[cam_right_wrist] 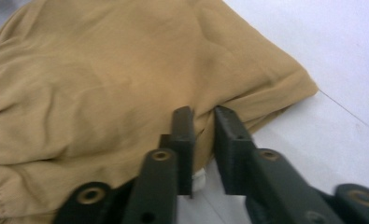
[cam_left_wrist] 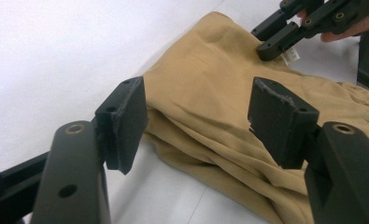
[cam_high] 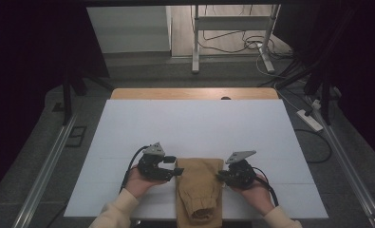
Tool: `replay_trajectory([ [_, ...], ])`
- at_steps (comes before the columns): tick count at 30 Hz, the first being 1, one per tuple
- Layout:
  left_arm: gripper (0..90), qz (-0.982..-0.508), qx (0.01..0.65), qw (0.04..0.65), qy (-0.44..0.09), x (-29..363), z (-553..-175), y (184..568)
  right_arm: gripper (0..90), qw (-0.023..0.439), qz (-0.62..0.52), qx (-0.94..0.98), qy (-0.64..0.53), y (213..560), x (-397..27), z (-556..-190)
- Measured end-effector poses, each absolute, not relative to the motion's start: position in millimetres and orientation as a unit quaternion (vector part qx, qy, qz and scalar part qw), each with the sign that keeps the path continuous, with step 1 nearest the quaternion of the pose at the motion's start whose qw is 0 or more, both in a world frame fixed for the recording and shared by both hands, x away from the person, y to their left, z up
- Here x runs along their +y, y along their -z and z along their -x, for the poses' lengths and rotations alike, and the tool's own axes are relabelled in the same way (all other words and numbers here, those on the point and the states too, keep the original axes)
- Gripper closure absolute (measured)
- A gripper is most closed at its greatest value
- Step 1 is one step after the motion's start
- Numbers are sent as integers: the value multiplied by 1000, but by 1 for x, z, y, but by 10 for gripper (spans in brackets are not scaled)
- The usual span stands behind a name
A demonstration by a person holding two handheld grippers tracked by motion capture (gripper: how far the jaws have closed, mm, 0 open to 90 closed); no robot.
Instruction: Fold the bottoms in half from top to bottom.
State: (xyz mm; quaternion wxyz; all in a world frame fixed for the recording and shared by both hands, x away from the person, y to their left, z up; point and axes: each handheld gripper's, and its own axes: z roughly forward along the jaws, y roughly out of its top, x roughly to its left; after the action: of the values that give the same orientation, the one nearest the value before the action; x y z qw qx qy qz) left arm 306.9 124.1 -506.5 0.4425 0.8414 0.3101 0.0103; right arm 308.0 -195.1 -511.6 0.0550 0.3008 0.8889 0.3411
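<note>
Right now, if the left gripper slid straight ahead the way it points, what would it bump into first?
Most likely the tan folded garment. The left gripper has its fingers spread open with the cloth's edge right between and ahead of them. Depth is hard to judge, but nothing else lies nearer.

I work in what looks like a lab or recording studio set up for filming. My counter point(cam_high: 194, 123) is covered by a plain white sheet, with a strip of wood showing at its far edge. Dark curtains point(cam_high: 28, 52) hang at both sides. Beyond them a metal stand point(cam_high: 232, 28) rises from the grey carpet, with loose cables point(cam_high: 251, 45) and a power strip point(cam_high: 309, 119) lying on the floor.
</note>
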Motion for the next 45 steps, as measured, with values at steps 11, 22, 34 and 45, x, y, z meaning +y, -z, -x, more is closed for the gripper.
replay_trajectory([
  [11, 367, -841, 311, 443, -9, 126, -307, 507, 832, 44, -287, 892, -346, 504, -207, -291],
  [22, 334, -832, 329, 447, -7, 128, -311, 507, 461, 66, -304, 874, -375, 505, -212, -301],
  [34, 299, -824, 367, 431, 4, 126, -332, 512, 388, 80, -322, 856, -396, 498, -216, -334],
  [45, 289, -834, 367, 413, 8, 114, -347, 521, 383, 75, -319, 862, -387, 507, -201, -355],
])
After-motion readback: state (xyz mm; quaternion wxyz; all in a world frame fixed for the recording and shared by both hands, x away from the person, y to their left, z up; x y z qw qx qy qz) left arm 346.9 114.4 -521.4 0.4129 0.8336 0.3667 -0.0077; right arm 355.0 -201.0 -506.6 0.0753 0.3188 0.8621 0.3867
